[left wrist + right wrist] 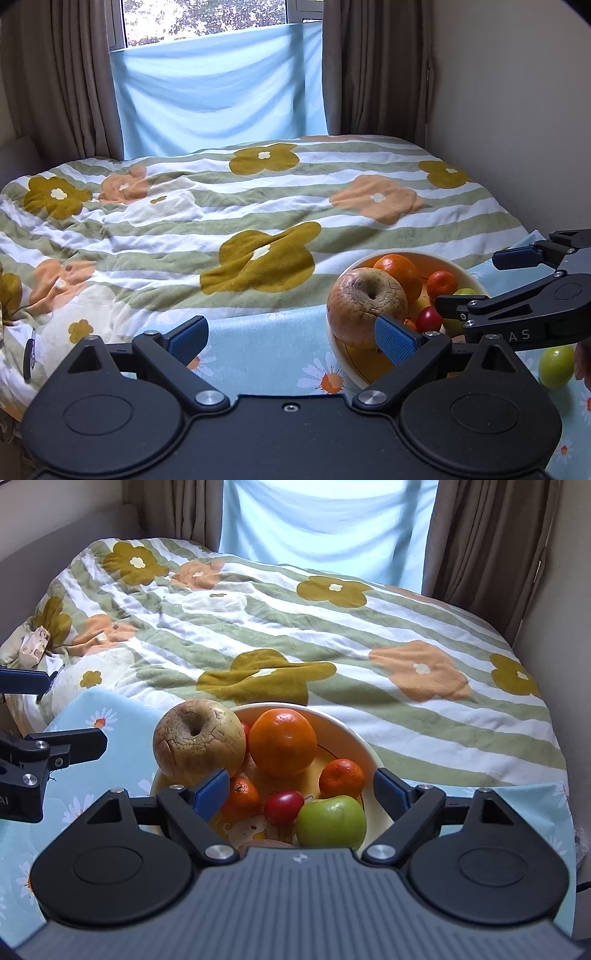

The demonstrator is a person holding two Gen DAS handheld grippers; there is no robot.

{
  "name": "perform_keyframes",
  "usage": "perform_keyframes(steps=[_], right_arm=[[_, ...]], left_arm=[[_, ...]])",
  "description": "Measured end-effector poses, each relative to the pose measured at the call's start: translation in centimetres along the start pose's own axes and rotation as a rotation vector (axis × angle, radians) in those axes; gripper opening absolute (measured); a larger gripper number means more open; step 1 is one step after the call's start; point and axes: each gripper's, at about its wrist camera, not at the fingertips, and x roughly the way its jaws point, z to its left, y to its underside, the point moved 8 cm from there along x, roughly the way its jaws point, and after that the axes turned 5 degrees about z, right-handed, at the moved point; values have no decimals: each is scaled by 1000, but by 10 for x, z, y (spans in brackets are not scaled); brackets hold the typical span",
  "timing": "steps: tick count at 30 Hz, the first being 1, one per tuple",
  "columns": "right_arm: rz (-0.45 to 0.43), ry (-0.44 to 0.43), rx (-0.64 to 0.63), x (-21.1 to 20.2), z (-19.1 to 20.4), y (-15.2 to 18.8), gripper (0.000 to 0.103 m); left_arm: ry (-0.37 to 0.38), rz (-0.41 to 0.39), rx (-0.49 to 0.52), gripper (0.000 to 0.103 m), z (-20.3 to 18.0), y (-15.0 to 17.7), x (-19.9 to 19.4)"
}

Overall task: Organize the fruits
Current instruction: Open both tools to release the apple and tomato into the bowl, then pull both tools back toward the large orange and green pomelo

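1. Both my grippers are empty right now. The right gripper [301, 794] has its jaws wide apart with nothing pinched; it hangs over the near side of the bowl [360, 738]. The left gripper [291, 338] is spread wide too, with only tablecloth [258, 354] between its pads.
2. The bowl already has most of the fruit: the big wrinkly apple [199, 740] at the left rim, an orange [282, 742] behind it, two small tangerines, a red tomato [283, 808] and a green apple [330, 821] right in front of my right jaws.
3. What I reckon is still left is the green fruit [556, 367] sitting on the cloth outside the bowl, off to the right in my left view, beyond my right gripper's body.
4. So the bit that matters: that stray is on the right side, way closer to my right hand than my left. It isn't in my right camera at all, so I'd guess it's low and beside that gripper.
5. It's roundish, no real long axis, so any grip angle should do.
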Motion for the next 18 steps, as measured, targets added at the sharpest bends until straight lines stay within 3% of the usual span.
perform_keyframes(steps=[18], right_arm=[[-26, 75, 156, -116, -31, 31, 100]], left_arm=[[-22, -108, 0, 101, -26, -1, -80]])
